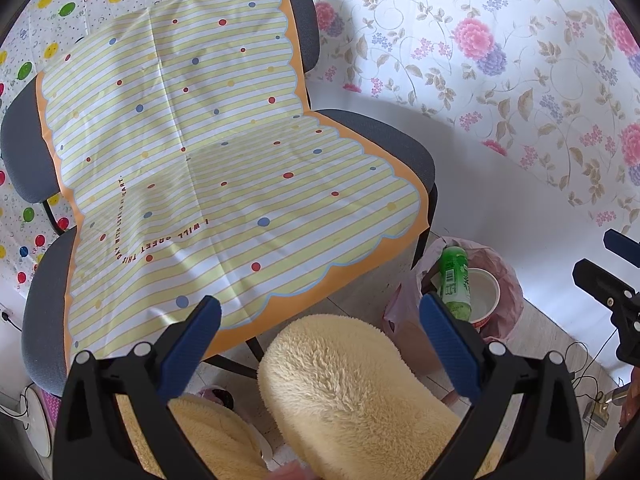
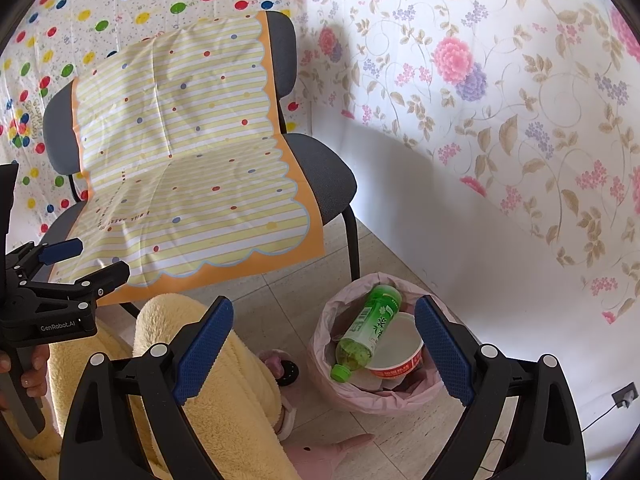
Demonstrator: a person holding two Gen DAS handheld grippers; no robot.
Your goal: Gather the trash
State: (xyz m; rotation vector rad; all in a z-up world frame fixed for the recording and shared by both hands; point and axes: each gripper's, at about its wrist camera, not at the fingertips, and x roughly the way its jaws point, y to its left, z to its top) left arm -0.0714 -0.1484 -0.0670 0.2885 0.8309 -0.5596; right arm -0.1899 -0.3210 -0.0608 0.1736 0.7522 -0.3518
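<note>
Flowered wall cloth backs a pale tiled floor. Both tongs, left point(image 1: 320, 344) and right point(image 2: 324, 352), gape empty. Just ahead of the right tongs, the pink-lined bin point(image 2: 352, 392) holds a green bottle point(image 2: 368, 332) and paper bowl point(image 2: 400, 352): light, slippery, crushable; best gripped mid-body, I judge.

**Striped cloth covers grey chair in flower-papered corner**

A grey upholstered chair point(image 2: 320, 176) with black legs stands on a pale tiled floor point(image 2: 288, 292), draped from backrest to seat in a yellow-striped, orange-bordered cloth point(image 2: 188, 160) dotted with colour. Floral sheeting point(image 2: 500, 92) covers the wall to the right; a balloon-print sheet point(image 2: 100, 4) hangs behind. A person's fleecy yellow trouser legs point(image 1: 352, 392) fill the foreground.
</note>
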